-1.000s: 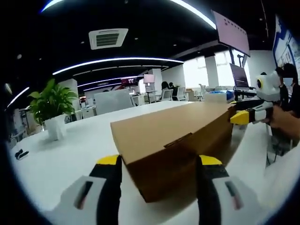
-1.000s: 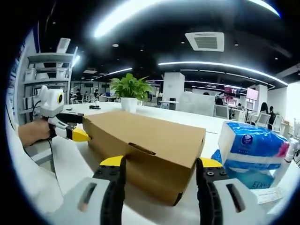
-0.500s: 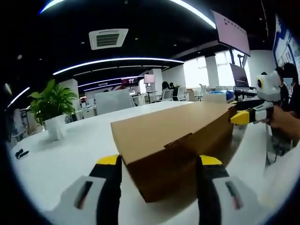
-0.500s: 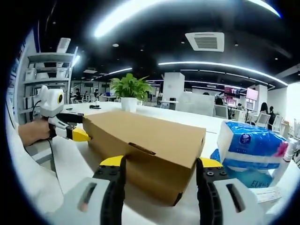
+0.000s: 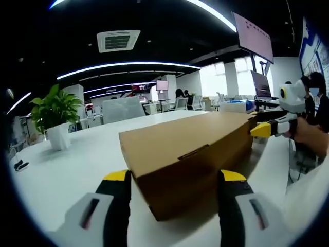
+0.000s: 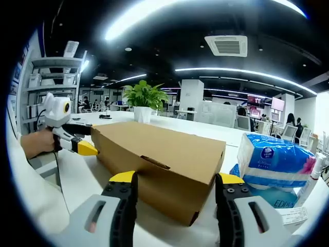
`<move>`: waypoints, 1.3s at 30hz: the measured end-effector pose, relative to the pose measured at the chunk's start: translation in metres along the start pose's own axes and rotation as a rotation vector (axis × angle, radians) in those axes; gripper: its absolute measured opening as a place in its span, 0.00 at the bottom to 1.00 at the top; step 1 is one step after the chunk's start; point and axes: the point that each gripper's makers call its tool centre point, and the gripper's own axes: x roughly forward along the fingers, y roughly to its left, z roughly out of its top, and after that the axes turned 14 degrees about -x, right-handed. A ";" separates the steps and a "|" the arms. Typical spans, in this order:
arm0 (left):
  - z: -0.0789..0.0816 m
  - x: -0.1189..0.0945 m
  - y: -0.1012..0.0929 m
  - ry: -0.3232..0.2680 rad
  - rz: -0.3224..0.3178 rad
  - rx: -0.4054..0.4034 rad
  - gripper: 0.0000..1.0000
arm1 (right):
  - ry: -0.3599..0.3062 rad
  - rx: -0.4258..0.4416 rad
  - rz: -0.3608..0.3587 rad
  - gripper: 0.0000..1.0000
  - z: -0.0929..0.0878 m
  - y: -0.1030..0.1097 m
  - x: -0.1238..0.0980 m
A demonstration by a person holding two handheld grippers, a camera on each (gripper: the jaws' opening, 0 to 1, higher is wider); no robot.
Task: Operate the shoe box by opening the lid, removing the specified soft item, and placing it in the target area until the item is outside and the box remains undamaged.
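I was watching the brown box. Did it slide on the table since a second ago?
No. In the right gripper view the shoe box lies just as near the tissue pack and the potted plant.

The box [image 5: 185, 159] is plain brown cardboard on a white table [image 5: 61, 170]. Both the left gripper [image 5: 175, 177] and the right gripper [image 6: 175, 179] have black jaws tipped yellow. The plant [image 6: 144, 98] is green in a white pot; the tissue pack [image 6: 272, 159] is blue and white.
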 end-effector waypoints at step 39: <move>0.080 -0.058 0.009 -0.159 -0.074 -0.015 0.70 | -0.206 0.023 -0.002 0.60 0.063 -0.038 -0.034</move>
